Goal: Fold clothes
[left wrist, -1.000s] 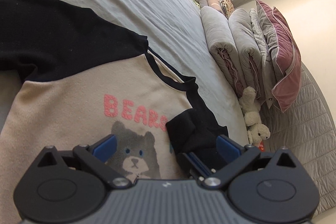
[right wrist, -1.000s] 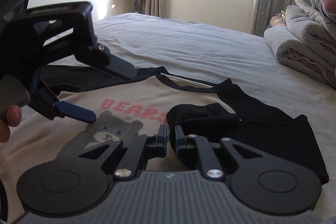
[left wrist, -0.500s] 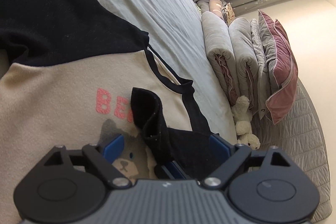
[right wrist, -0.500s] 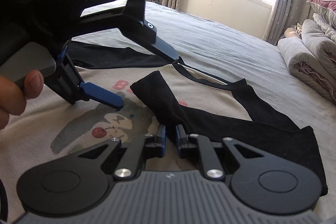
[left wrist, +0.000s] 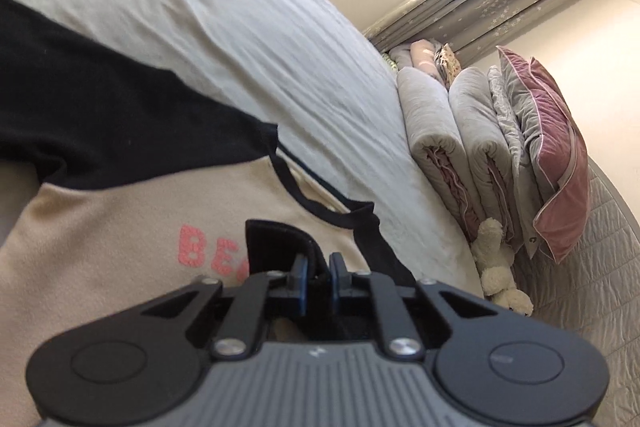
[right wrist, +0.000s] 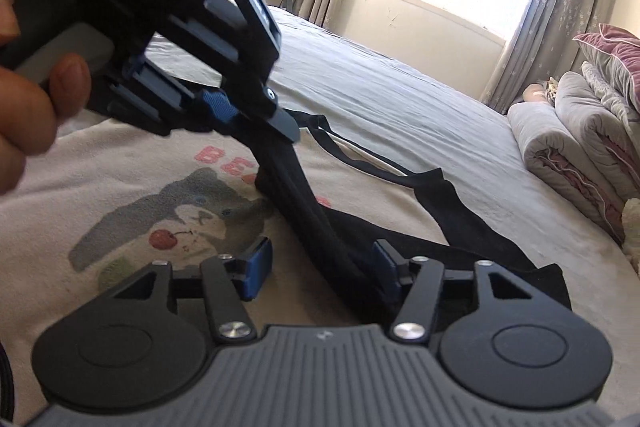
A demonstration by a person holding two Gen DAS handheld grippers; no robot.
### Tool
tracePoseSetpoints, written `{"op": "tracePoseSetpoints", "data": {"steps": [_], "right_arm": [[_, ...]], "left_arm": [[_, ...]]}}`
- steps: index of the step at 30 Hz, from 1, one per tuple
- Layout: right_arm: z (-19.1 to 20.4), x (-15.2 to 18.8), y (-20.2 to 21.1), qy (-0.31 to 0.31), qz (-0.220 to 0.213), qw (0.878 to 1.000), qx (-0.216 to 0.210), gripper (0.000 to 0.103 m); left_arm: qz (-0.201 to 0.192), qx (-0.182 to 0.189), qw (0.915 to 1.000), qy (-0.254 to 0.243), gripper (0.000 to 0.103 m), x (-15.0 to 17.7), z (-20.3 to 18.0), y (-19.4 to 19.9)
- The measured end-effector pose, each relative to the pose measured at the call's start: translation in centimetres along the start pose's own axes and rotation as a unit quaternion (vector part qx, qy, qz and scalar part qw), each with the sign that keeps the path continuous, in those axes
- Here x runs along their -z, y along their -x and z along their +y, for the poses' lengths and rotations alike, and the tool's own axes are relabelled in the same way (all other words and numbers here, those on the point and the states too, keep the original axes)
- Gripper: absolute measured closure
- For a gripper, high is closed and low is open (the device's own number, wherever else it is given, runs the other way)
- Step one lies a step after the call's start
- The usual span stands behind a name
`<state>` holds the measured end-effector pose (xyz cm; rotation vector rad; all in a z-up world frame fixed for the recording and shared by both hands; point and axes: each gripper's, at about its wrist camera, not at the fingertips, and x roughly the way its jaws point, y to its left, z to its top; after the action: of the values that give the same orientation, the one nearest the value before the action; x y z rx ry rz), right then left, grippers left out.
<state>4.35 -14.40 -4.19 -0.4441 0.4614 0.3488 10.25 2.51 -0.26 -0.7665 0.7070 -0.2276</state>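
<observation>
Since the earlier frames, a hand-off of the black sleeve has taken place: the left gripper, whose jaws have just been closing, now pinches the sleeve's cuff end, while the right gripper, whose jaws have just been opening, stands apart with the sleeve passing loosely between its blue pads, neither seen pressing it. Seen from the right wrist, the left gripper draws the sleeve up off the cloth in a taut band, a hand around its handle. Holding by the cuff probably lets the whole sleeve be carried across the chest in one sweep; the right gripper's release frees it for that. Beneath lies the sweatshirt, beige with a bear print and pink lettering, spread flat and face up on the grey bed sheet. Its other black sleeve is laid outward, unfolded. Rolled quilts, a pink pillow and a plush toy are stacked at the bedhead, well apart from the work.
</observation>
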Motion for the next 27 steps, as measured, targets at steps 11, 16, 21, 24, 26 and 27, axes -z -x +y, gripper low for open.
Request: {"op": "tracePoseSetpoints", "data": {"steps": [11,16,21,24,26,27], "right_arm": [[-4.5,1.5,-1.5,-0.018,0.02,0.997,0.077,0.036],[-6.9,2.2,-2.2,-0.036,0.036,0.993,0.104,0.035],[-8.8,2.9,-2.2,-0.064,0.048,0.99,0.118,0.034],[-9.2,3.1,-2.3,-0.063,0.054,0.989,0.126,0.034],[-9.5,3.2,-2.5,-0.063,0.057,0.988,0.127,0.034],[-9.7,3.3,-2.5,-0.064,0.058,0.988,0.126,0.034]], "left_arm": [[-0.108,-0.04,0.9861,-0.12,0.093,-0.1,-0.9,5.6],[-0.138,-0.077,0.9745,-0.159,0.093,0.7,0.8,7.1],[-0.14,-0.112,0.9703,-0.162,0.093,1.0,3.3,7.6],[-0.138,-0.128,0.9698,-0.156,0.093,1.4,4.6,8.1],[-0.127,-0.134,0.9704,-0.156,0.093,1.6,5.1,8.1],[-0.12,-0.137,0.9707,-0.156,0.093,1.8,5.3,8.1]]}}
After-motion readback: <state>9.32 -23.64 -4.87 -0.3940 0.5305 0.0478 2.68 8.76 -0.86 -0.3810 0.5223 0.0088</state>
